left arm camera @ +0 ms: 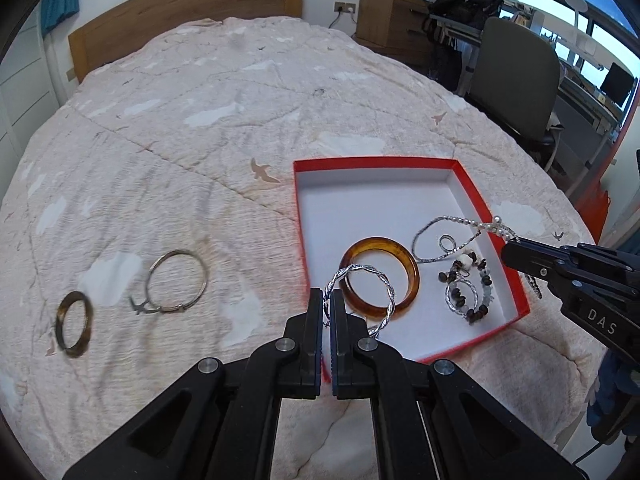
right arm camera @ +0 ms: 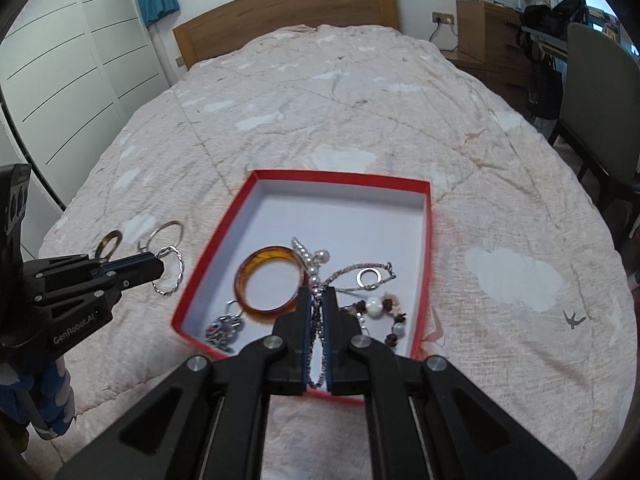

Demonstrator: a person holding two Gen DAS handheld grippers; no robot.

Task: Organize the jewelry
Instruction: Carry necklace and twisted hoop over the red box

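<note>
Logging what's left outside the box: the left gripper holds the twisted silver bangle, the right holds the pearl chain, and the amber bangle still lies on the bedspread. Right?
One slip: the amber bangle lies inside the red box, as the right wrist view shows. The left gripper does hold the twisted silver bangle, and the right gripper the pearl chain.

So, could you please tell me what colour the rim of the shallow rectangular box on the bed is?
Red rim, white inside; clearest in the right wrist view.
</note>
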